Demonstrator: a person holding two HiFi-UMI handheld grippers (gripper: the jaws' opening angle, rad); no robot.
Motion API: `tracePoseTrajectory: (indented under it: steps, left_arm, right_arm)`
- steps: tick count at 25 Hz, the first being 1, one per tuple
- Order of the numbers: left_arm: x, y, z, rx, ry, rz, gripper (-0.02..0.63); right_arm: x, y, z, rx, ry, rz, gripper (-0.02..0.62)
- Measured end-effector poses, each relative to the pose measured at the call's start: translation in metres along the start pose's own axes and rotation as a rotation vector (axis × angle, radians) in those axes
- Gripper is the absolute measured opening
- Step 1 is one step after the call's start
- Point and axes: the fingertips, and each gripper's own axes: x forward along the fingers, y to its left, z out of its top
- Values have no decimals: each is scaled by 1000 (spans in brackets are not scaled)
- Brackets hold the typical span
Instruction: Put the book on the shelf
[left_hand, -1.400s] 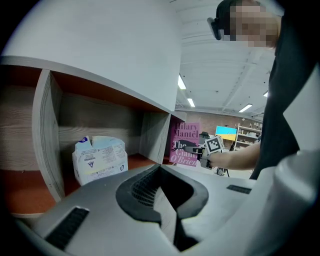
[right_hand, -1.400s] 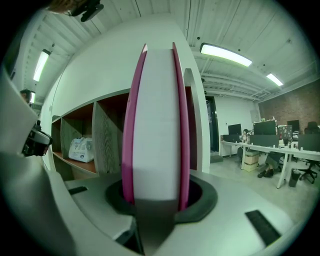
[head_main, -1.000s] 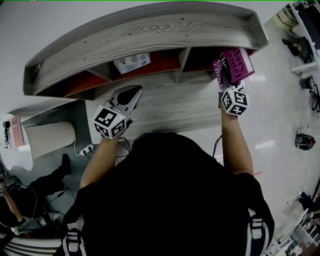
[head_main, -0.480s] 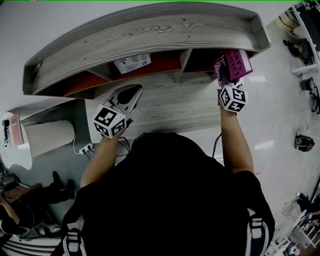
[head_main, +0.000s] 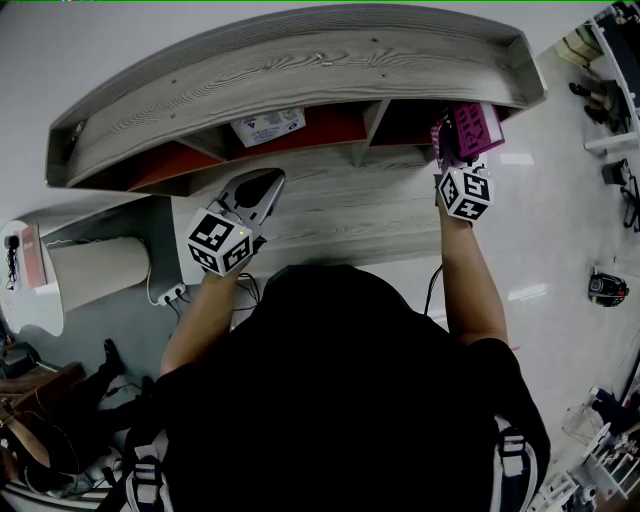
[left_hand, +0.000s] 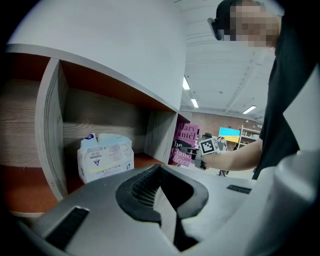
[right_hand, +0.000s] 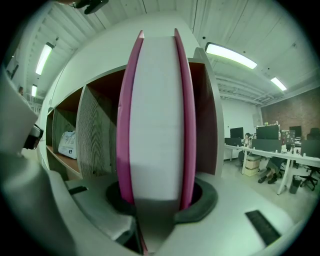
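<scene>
A pink book (head_main: 472, 125) stands upright at the mouth of the right compartment of the grey wooden shelf (head_main: 300, 60), partly under its top board. My right gripper (head_main: 452, 155) is shut on the book's near edge. In the right gripper view the book (right_hand: 155, 115) fills the middle, pink covers on both sides of white pages, gripped by the right gripper (right_hand: 155, 200). My left gripper (head_main: 258, 190) hangs open in front of the middle compartment with nothing in it. The left gripper view shows the left gripper (left_hand: 162, 187) empty and the book (left_hand: 184, 145) off to the right.
A white box (head_main: 268, 125) sits in the red-floored middle compartment; the box (left_hand: 105, 155) is ahead of the left gripper. A grey divider (right_hand: 95, 135) separates it from the book's compartment. A round white table (head_main: 40, 290) stands lower left; desks and chairs (right_hand: 270, 160) lie beyond to the right.
My right gripper and the book have moved slightly farther in toward the shelf's right compartment. The left gripper has stayed put.
</scene>
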Motion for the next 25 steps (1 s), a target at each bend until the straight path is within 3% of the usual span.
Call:
tracePoseTrajectory:
  steps: [25]
  left_arm:
    - [3,8,-6,-15,9,12,20]
  right_arm:
    - [26,1,5,-17,-19,-28,150]
